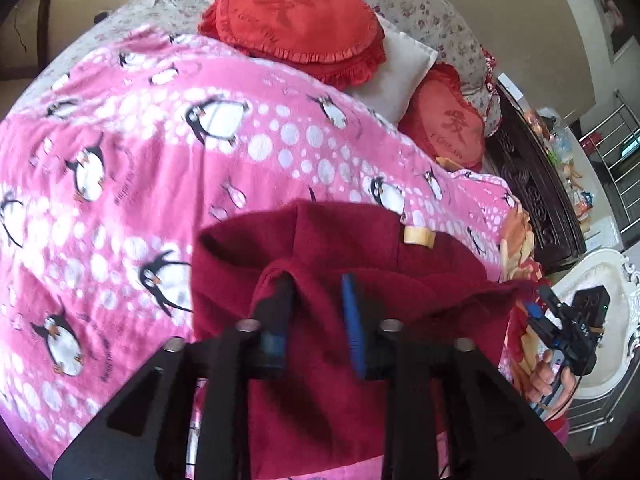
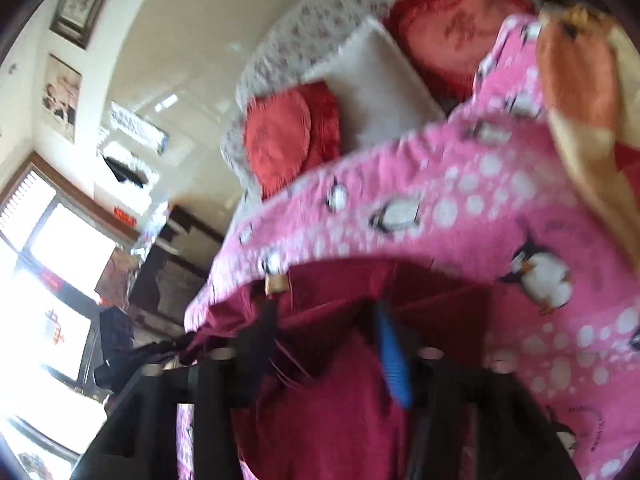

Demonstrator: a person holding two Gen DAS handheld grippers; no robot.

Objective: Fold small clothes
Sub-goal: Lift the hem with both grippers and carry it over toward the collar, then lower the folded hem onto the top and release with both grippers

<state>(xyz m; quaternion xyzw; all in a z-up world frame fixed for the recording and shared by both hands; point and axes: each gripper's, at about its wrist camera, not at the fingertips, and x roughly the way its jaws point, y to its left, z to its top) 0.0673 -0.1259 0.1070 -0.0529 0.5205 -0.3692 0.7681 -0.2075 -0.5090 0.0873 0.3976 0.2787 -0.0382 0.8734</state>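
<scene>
Here the left gripper [image 1: 316,300] has its jaws parted, a fold of the dark red garment [image 1: 340,248] lying between and draped over one finger; the right gripper [image 2: 328,336] likewise stands apart, the same cloth between its jaws. Beyond both spreads a pink penguin blanket [image 1: 160,140] on the bed, with red cushions [image 1: 296,20] and a white pillow [image 1: 392,68] farther off.
</scene>
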